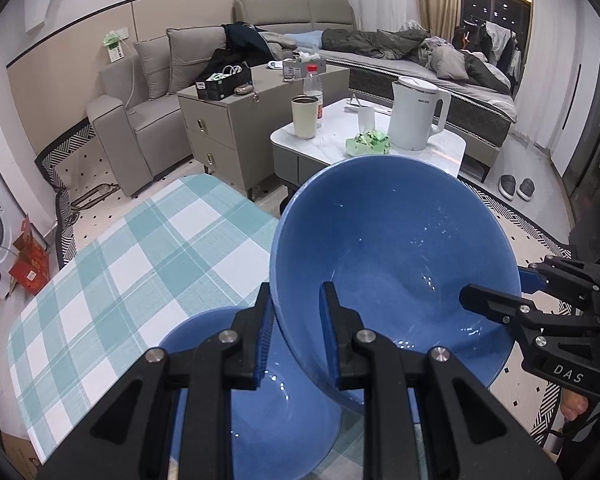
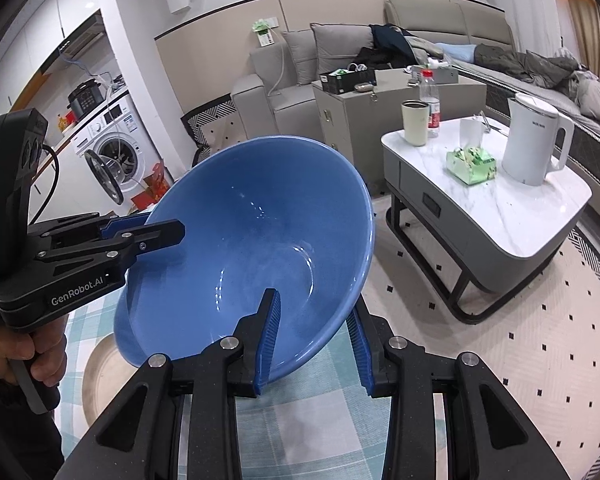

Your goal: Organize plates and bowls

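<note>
A large blue bowl (image 1: 396,248) is held tilted in the air above the checked tablecloth (image 1: 120,264). My left gripper (image 1: 296,296) is shut on its left rim, one finger inside and one outside. My right gripper (image 2: 316,300) is shut on the opposite rim; it shows in the left wrist view (image 1: 500,292) at the right. The same bowl (image 2: 252,240) fills the right wrist view, where the left gripper (image 2: 156,228) clamps its left rim. A second blue bowl (image 1: 268,400) sits on the cloth below. A pale plate (image 2: 100,372) lies at the lower left of the cloth.
A white marble coffee table (image 1: 452,152) stands beyond, with a kettle (image 1: 416,116), a cup (image 1: 305,117), a bottle and a green pack. A grey cabinet (image 1: 220,128), a sofa and a washing machine (image 2: 112,152) are further back. Slippers (image 1: 516,188) lie on the floor.
</note>
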{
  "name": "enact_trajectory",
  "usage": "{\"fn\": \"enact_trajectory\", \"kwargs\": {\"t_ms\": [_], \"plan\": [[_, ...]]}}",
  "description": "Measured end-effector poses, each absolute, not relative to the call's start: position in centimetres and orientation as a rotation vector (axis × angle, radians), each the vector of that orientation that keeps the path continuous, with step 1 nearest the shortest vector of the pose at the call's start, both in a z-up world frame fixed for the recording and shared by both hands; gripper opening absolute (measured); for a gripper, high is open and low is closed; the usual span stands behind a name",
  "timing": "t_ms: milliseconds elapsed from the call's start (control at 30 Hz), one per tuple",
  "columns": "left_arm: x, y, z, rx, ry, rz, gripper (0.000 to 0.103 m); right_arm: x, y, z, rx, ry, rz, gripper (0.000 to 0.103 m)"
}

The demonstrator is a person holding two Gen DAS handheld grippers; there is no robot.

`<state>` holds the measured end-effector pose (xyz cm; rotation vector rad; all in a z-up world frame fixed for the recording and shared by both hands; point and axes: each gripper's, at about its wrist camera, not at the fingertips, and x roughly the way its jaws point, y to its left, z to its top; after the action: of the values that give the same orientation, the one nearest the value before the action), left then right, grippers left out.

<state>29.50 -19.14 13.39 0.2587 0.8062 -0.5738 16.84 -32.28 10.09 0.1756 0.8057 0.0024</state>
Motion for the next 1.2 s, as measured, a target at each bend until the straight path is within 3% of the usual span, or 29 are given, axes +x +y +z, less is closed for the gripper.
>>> {"fn": "enact_trajectory", "kwargs": {"t_ms": [1200], "plan": [[27.1,-6.5,12.9,0.134,0.815,-0.331,0.021,21.5,-21.0,9.9,0.057,0.854,0.243,0.034]]}}
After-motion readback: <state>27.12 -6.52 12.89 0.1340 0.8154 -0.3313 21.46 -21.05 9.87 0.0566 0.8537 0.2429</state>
